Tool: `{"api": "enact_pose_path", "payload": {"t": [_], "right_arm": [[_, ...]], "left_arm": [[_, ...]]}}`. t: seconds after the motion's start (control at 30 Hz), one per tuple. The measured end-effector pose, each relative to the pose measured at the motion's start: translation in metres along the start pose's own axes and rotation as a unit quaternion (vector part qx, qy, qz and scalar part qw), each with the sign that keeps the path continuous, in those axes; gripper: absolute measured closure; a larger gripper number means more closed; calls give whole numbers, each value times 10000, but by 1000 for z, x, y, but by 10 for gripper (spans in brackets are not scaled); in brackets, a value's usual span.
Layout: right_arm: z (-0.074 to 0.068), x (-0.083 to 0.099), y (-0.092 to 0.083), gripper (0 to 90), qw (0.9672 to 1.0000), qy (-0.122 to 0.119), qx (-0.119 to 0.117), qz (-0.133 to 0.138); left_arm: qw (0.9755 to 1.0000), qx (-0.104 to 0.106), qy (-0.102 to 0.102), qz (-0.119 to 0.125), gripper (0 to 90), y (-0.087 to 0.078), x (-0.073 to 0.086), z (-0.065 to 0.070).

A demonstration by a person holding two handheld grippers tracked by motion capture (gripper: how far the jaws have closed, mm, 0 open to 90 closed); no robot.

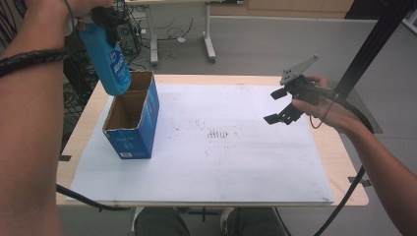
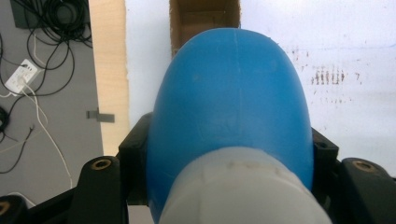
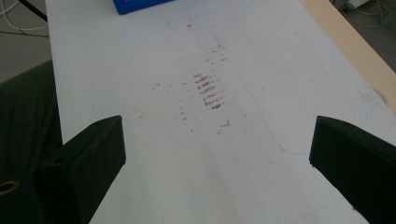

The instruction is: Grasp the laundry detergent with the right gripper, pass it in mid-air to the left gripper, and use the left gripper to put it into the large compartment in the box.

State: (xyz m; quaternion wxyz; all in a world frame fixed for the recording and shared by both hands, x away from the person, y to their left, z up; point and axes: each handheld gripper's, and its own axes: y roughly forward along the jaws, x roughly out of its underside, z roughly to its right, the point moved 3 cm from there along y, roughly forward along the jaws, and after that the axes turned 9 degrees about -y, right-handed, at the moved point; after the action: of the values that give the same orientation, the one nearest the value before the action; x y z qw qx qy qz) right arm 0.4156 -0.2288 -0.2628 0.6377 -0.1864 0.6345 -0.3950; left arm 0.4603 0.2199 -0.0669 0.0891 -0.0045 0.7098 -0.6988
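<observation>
We hold a blue bottle [image 1: 109, 61] above an open blue carton [image 1: 133, 118] with the left gripper [image 1: 105, 19].

In the high view we see the left gripper at about eleven o'clock from the middle of the white mat [image 1: 221, 162], its jaws pinching the bottle near its whitish cap [image 2: 238, 191] end, so the bottle hangs tilted with its rounded bottom down over the far end of the carton's open top. In the left gripper view the bottle's blue body [image 2: 233, 98] sits tight between the two black jaws, and the carton's brown inside [image 2: 205, 21] lies straight beyond it at twelve o'clock. The carton stands upright on the mat's left part. Our right gripper [image 1: 278, 105] hangs at about two o'clock from the mat's middle, well apart from the carton, its jaws spread wide with nothing between them, above the mat's rust-brown marks [image 3: 208, 91].
</observation>
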Motion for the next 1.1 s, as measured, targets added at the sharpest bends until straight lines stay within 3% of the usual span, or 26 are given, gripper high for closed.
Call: {"api": "enact_pose_path", "payload": {"t": [0.47,1.1], "right_arm": [[0,-1,2,37,10000,-44,-1,-37],[0,-4,7,38,9999,-73,7,-116]], "left_arm": [[9999,99,-108,-67,376,40,-3,-9],[9999,4,-76,-154,376,85,-3,-15]]}}
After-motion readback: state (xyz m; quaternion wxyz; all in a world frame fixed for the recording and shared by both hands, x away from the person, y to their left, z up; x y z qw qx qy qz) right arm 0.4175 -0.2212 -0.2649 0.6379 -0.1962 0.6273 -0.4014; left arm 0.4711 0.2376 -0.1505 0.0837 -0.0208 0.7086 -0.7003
